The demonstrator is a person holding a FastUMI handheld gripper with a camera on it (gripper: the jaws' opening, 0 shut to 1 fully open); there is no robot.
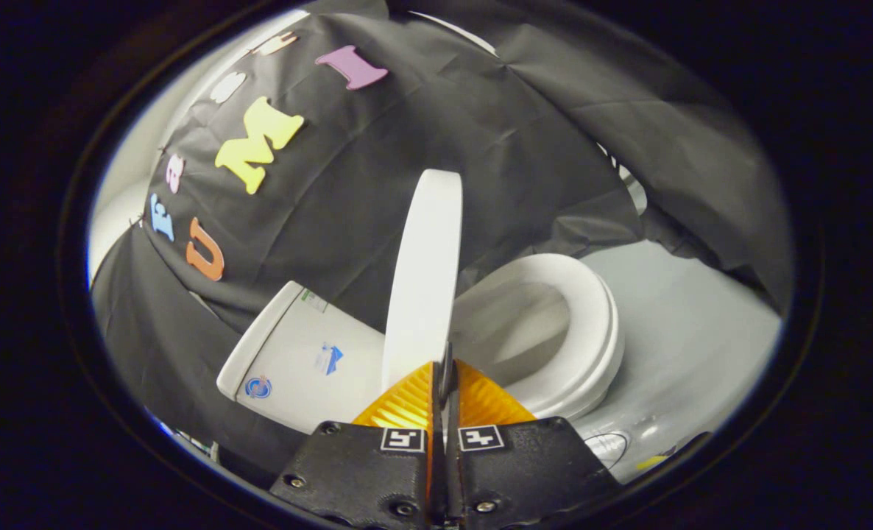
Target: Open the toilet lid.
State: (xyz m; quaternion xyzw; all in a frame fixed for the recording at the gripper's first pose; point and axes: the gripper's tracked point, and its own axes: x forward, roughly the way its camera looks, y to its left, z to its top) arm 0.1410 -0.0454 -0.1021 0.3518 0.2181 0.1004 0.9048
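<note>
The toilet lid (423,280) is seen raised, a smooth white panel turned edge-on so that only its narrow rim and a sliver of one broad face are shown. Its long axis is carried up and away from the gripper (445,368), from the fingertips toward the black cloth wall (422,125), with the rounded free end pointed at that wall and leaned slightly toward the seat side. The lower end of the lid is met by the gripper's fingers (407,401), which are brought together until hardly any gap is left between them; the lid's edge is lined up with that slit, but whether the lid is actually pinched there cannot be told, as the contact point is hidden by the fingers themselves. To one side of the lid the cistern (308,353) is seen, a white box with small stickers on its face, tilted in the view and set against the cloth. To the other side the seat (591,331) is laid flat on the bowl (514,331), a white ring left uncovered by the lifted lid. The bowl is seen open; its inner wall is shaded grey and nothing is made out inside it, though the bottom is partly hidden by the lid and fingers. Beyond the seat a pale glossy floor (694,338) is seen, bordered by more cloth.
</note>
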